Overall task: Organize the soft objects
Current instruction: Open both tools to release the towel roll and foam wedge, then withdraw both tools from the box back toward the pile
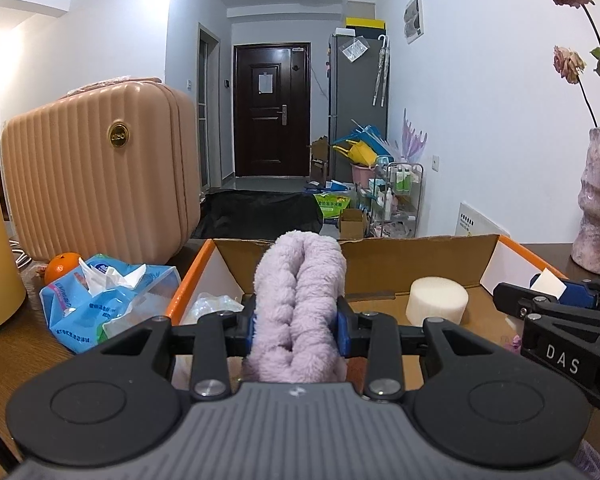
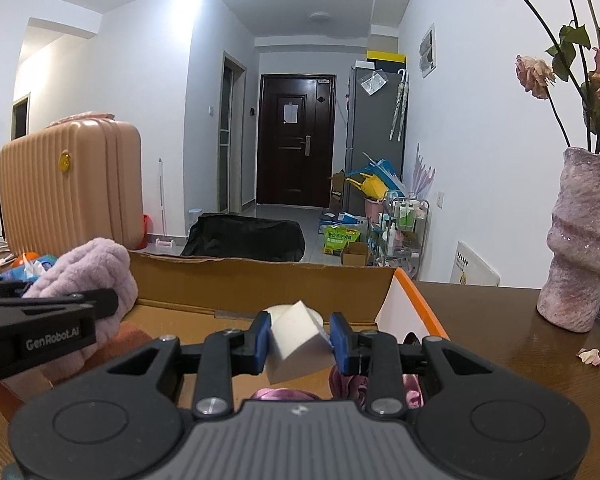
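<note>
My left gripper [image 1: 298, 324] is shut on a fluffy lilac towel [image 1: 300, 304], folded double and standing up between the blue pads over the open cardboard box [image 1: 420, 252]. The same lilac towel [image 2: 88, 268] shows at the left of the right wrist view. My right gripper [image 2: 300, 342] is shut on a white foam block [image 2: 296, 344], held tilted above the box [image 2: 260, 276]. A white foam cylinder [image 1: 438, 300] sits inside the box. The right gripper [image 1: 540, 300] also reaches in from the right edge of the left wrist view.
A pink ribbed suitcase [image 1: 96, 168], a blue tissue pack [image 1: 108, 300] and an orange [image 1: 62, 264] stand left of the box. A mottled pink vase [image 2: 580, 240] with dried roses is on the wooden table [image 2: 500, 340] at the right. Pink satin cloth [image 2: 284, 394] lies below the right gripper.
</note>
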Action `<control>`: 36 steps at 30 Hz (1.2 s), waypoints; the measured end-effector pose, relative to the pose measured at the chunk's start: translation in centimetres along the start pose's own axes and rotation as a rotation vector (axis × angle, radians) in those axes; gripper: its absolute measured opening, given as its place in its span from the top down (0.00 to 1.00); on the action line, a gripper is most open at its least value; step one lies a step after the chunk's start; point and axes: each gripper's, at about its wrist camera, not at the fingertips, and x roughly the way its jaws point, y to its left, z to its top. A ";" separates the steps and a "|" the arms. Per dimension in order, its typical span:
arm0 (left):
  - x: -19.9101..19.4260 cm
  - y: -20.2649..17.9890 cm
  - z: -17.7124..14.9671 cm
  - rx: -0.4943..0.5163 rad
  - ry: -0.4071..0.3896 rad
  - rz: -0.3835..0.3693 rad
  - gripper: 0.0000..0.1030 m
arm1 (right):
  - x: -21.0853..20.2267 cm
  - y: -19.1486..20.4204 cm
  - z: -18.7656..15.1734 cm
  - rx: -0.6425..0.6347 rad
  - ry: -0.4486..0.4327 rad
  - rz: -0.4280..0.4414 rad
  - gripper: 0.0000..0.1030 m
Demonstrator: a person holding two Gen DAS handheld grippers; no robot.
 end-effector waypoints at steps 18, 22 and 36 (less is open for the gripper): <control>0.3 -0.2 -0.3 0.021 0.013 -0.009 0.61 | 0.2 -0.1 -0.1 -0.007 0.009 -0.003 0.67; 0.2 -0.1 -0.3 0.021 0.006 -0.008 0.53 | 0.2 -0.3 -0.1 0.000 0.004 -0.010 0.62; -0.4 0.7 -0.1 -0.044 -0.024 0.049 0.00 | -0.3 -1.4 -0.4 0.075 -0.016 -0.034 0.05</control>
